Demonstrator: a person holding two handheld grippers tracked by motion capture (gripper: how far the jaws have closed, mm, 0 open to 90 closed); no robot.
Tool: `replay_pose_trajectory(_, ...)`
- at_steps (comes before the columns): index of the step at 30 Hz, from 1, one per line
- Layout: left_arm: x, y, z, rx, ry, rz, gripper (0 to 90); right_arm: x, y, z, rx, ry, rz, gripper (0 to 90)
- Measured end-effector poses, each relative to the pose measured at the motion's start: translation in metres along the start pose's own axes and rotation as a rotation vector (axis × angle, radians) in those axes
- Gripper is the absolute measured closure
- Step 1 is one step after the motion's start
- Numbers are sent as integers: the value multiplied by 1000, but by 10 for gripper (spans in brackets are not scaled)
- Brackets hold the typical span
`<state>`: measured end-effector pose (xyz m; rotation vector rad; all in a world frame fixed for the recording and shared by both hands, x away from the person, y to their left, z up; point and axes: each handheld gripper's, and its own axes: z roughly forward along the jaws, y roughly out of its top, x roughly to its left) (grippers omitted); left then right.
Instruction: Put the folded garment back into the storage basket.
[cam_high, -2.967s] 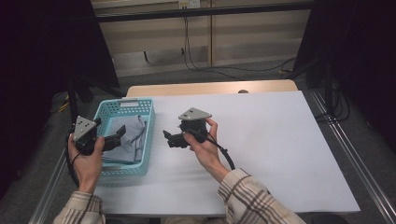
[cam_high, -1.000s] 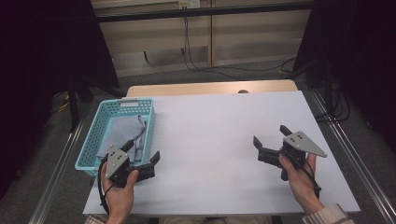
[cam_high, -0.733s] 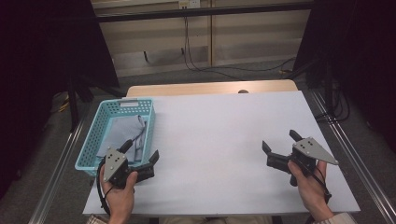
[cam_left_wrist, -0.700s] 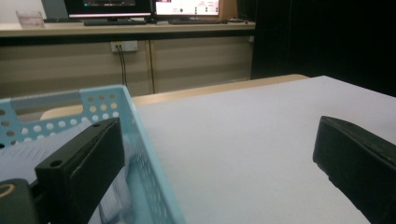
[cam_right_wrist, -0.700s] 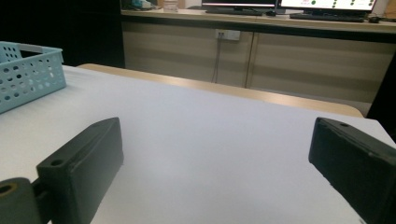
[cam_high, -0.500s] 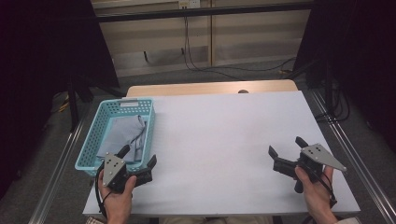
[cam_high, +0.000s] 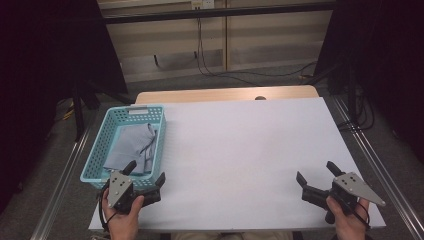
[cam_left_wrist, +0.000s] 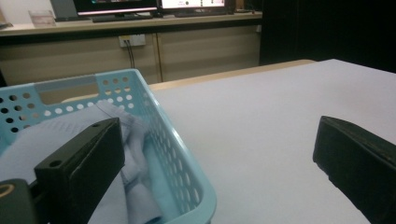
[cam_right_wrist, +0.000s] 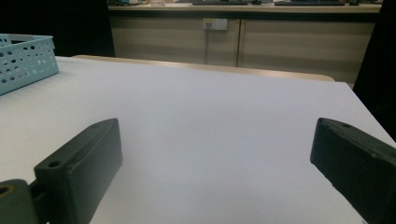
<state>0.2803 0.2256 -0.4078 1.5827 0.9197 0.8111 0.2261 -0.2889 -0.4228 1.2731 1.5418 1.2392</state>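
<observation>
Wide white counter, mostly bare. Light blue plastic basket with holes at left edge, folded grey cloth inside. Left gripper at basket's near corner, jaws spread, holding nothing. Right gripper far right, jaws spread, holding nothing. Likely next: reach for cloth, go in from above, mind basket wall.

A white-topped table stands before pale panelled cabinets with hanging cables, dark surroundings.

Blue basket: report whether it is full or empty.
Not empty. The blue basket holds a grey cloth lying crumpled inside; the left gripper view shows the cloth bunched against its perforated wall.
</observation>
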Motion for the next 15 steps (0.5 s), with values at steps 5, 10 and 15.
replay_pose_trajectory(5,1,-2,2,14,2,-25,21,6,0,4,-5,9,-7,20)
replay_pose_trajectory(10,1,-2,1,21,8,-39,21,6,2,7,-9,6,12,20)
replay_pose_trajectory(15,2,-3,3,29,20,-61,21,6,2,8,-12,-1,8,20)
